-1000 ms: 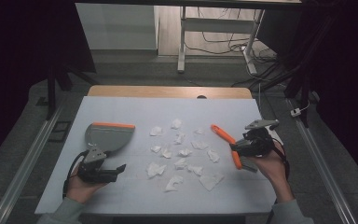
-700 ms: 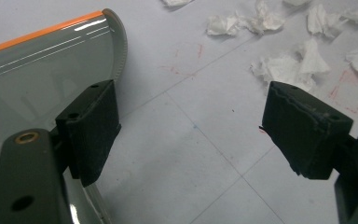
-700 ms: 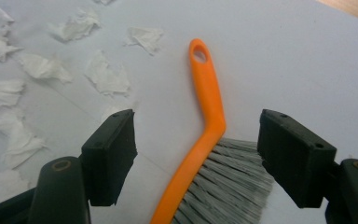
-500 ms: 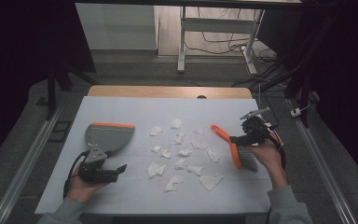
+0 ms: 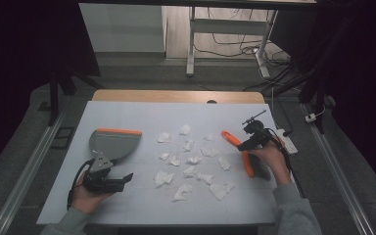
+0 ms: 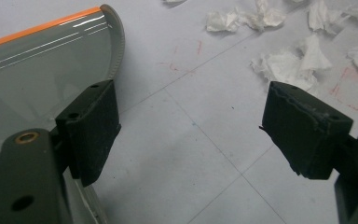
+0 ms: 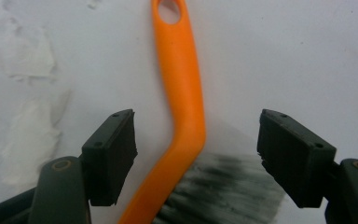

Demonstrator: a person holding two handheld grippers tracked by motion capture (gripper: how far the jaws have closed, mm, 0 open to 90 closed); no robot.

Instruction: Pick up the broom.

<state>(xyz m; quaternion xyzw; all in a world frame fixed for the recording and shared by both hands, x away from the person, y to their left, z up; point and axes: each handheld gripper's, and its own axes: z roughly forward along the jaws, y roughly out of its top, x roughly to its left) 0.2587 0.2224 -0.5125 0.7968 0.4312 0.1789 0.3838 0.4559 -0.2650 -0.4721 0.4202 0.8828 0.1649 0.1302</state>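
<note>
Right claw (image 7: 196,154) hovered over orange-handled brush (image 7: 182,93), jaws wide apart, straddling handle without touching. Brush lay on counter (image 5: 127,115) at right side, dark bristles (image 7: 223,193) nearest person. Left claw (image 6: 189,130) apart too, gripping nothing, low over counter beside grey dustpan (image 5: 112,144) at left. Crumpled white paper scraps (image 5: 191,159) scattered between dustpan and brush.

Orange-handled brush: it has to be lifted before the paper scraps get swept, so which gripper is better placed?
Right. The right gripper hangs open astride the orange-handled brush; the left gripper sits by the grey dustpan.
</note>
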